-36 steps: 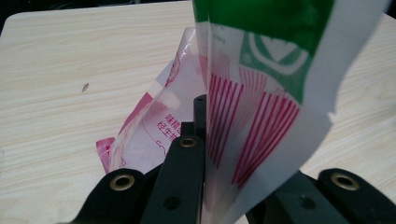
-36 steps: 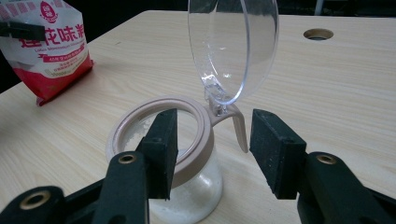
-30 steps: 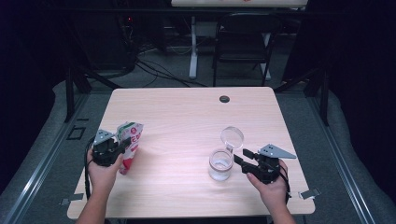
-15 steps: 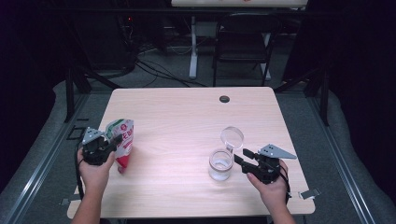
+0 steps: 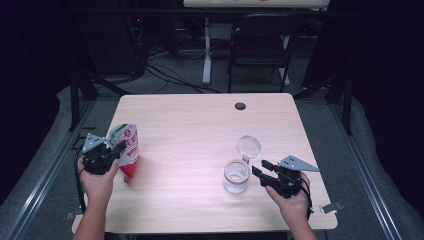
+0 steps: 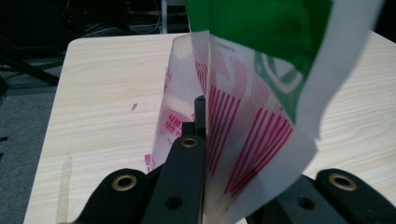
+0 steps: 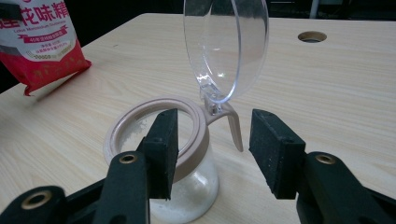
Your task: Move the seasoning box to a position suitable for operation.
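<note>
Left gripper (image 5: pixel 107 152) is clamping the seasoning pouch (image 5: pixel 126 150); right gripper (image 5: pixel 260 172), fingers apart, is bracketing the open jar (image 5: pixel 236 176). Next up, I'd guess: tipping the pouch over the jar's mouth.

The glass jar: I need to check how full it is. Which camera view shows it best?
The right gripper view: the glass jar sits close, lid flipped up, white powder at its bottom. The high view shows it small, from above. The left gripper view faces the pouch instead.
</note>
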Action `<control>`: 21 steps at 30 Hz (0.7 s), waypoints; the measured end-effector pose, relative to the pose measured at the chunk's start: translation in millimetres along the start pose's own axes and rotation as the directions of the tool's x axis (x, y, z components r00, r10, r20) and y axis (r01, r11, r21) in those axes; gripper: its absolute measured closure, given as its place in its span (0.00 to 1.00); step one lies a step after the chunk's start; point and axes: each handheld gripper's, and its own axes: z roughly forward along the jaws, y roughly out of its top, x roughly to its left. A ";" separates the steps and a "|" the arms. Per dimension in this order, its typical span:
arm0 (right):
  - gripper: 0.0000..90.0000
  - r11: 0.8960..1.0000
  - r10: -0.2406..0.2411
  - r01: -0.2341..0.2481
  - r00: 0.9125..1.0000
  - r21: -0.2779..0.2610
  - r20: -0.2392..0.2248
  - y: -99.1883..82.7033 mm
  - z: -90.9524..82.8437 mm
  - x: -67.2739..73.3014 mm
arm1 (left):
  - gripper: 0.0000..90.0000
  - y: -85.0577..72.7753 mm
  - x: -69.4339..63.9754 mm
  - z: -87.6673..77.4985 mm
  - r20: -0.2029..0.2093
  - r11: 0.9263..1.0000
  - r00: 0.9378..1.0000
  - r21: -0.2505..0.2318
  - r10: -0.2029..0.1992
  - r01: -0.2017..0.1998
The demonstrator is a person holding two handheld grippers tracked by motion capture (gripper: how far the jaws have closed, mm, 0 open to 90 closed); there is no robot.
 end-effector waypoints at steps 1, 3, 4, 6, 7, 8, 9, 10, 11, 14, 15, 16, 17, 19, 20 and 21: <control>0.58 1.000 -0.001 0.001 1.000 0.000 -0.001 -0.7 0.0 -0.2 | 1.00 1.6 -0.2 -0.6 -0.005 1.000 1.000 -0.006 0.004 -0.004; 0.58 1.000 -0.004 0.004 1.000 0.007 0.002 -1.6 -1.2 0.0 | 1.00 4.2 1.2 -2.9 -0.002 1.000 1.000 -0.025 -0.003 0.003; 0.58 1.000 -0.004 0.004 1.000 0.003 0.007 -2.1 -1.9 0.2 | 1.00 5.4 2.1 -4.1 -0.001 0.999 1.000 -0.034 -0.007 0.007; 0.58 1.000 -0.002 0.002 1.000 0.001 0.009 -2.7 -4.1 -0.3 | 1.00 7.4 3.3 -5.8 0.009 0.999 1.000 -0.045 -0.012 0.013; 0.58 1.000 -0.002 0.002 1.000 0.001 0.012 -2.9 -5.4 -1.2 | 1.00 8.6 3.3 -6.6 0.012 0.999 1.000 -0.045 -0.010 0.011; 0.58 1.000 0.003 -0.003 1.000 -0.001 0.014 -3.2 -6.5 -1.8 | 1.00 9.7 2.5 -7.0 0.016 0.999 1.000 -0.048 -0.010 0.011; 0.58 1.000 0.009 -0.009 1.000 -0.005 0.018 -3.7 -7.4 -2.1 | 1.00 10.9 1.3 -7.6 0.014 0.999 1.000 -0.044 -0.003 0.004; 0.58 1.000 0.011 -0.011 1.000 -0.007 0.019 -4.0 -8.5 -2.5 | 1.00 12.1 -0.3 -7.9 0.012 0.999 1.000 -0.043 0.002 -0.002; 0.58 1.000 0.007 -0.007 1.000 -0.002 0.024 -4.2 -9.7 -3.3 | 1.00 13.2 -1.9 -7.9 0.009 0.999 1.000 -0.042 0.011 -0.011; 0.58 1.000 0.008 -0.007 1.000 -0.003 0.027 -4.7 -11.8 -3.7 | 1.00 15.4 -6.7 -7.8 0.017 0.999 0.999 -0.036 0.029 -0.029; 0.58 1.000 0.010 -0.010 1.000 -0.006 0.029 -4.9 -12.1 -3.5 | 1.00 15.7 -8.4 -7.5 0.020 0.999 0.999 -0.038 0.031 -0.031; 0.58 1.000 0.013 -0.012 1.000 -0.010 0.028 -5.0 -12.4 -3.6 | 1.00 16.1 -10.1 -7.5 0.027 0.999 0.999 -0.034 0.034 -0.033; 0.58 1.000 0.011 -0.011 0.999 -0.009 0.030 -5.1 -12.9 -3.8 | 1.00 16.5 -12.1 -7.3 0.034 0.999 0.999 -0.035 0.037 -0.036; 0.58 1.000 0.012 -0.012 0.999 -0.009 0.032 -5.1 -13.4 -4.2 | 1.00 17.3 -16.9 -7.1 0.052 0.999 0.998 -0.031 0.044 -0.042; 0.58 1.000 0.014 -0.013 0.999 -0.010 0.032 -5.1 -13.6 -4.2 | 1.00 17.7 -19.9 -6.8 0.061 0.998 0.997 -0.032 0.050 -0.048; 0.58 1.000 0.014 -0.013 0.999 -0.011 0.034 -5.1 -13.7 -4.1 | 1.00 18.0 -23.4 -6.3 0.071 0.998 0.996 -0.032 0.056 -0.054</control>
